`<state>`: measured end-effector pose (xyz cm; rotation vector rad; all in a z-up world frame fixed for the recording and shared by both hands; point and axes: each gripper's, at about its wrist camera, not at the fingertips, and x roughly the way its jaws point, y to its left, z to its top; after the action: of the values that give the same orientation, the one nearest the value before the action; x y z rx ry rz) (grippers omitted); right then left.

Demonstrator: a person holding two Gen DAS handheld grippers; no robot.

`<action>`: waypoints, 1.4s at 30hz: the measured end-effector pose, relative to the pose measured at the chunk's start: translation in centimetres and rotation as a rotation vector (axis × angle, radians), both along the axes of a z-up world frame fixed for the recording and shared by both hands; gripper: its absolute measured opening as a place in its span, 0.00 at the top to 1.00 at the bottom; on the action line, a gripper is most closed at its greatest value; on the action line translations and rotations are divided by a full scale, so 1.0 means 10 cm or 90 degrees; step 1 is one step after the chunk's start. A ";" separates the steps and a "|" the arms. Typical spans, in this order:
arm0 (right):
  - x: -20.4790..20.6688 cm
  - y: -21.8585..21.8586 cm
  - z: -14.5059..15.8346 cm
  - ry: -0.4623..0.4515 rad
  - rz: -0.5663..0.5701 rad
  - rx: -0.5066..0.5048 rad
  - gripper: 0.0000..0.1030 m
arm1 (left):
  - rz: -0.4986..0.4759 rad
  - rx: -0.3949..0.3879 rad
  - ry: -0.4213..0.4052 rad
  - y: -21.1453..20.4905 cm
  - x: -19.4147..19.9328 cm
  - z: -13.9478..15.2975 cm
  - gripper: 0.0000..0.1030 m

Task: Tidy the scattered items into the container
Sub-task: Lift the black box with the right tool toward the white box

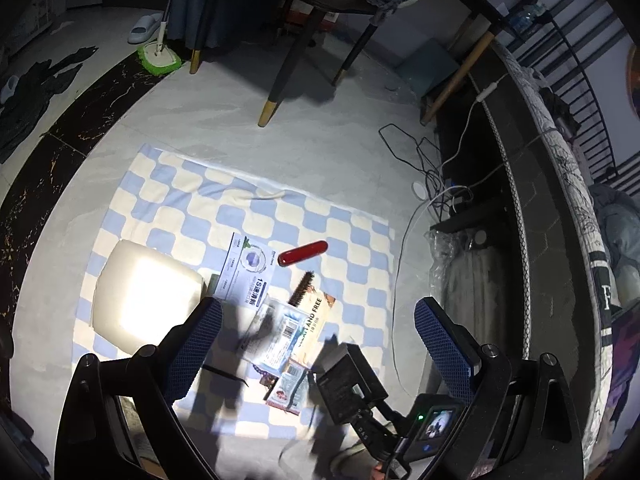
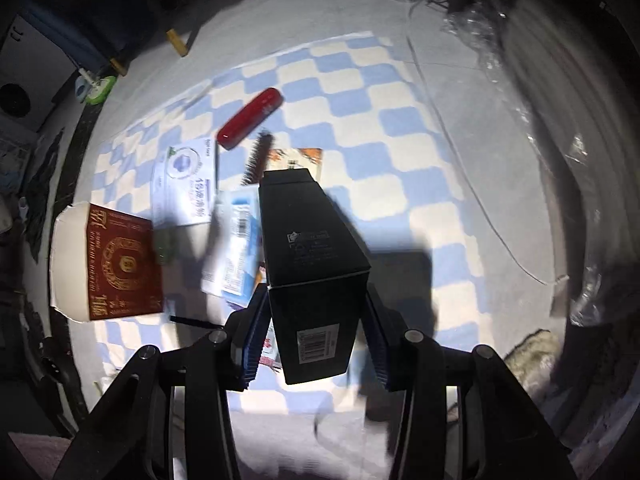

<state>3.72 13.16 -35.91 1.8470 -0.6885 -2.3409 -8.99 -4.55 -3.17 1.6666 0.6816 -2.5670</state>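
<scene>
While tilted downward, right tongs (image 2: pixel 316 336) clamp black box (image 2: pixel 316 264) (lifted).

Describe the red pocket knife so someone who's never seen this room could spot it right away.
Find the blue and cream checkered cloth spread on the pale floor. Near its middle lies a scatter of flat paper packets and a dark bristled brush. Just beyond the brush is the red pocket knife: the only glossy, solid red thing there, a smooth bar with rounded ends.
</scene>
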 end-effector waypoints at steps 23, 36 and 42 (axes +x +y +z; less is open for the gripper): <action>0.35 0.23 -1.33 -0.178 0.022 -0.041 0.50 | 0.032 0.006 -0.092 -0.13 -0.09 -0.25 0.06; -0.08 0.35 -1.30 -0.182 0.013 -0.001 0.50 | 0.002 -0.034 -0.129 -0.10 -0.09 -0.34 0.06; -0.11 0.54 -1.49 -0.182 -0.062 -0.054 0.56 | -0.026 -0.042 -0.174 -0.01 -0.16 -0.53 0.06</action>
<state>2.65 18.55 -50.81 2.1772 -0.9123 -2.0834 -10.59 -4.64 -8.49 1.9742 0.5442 -2.2933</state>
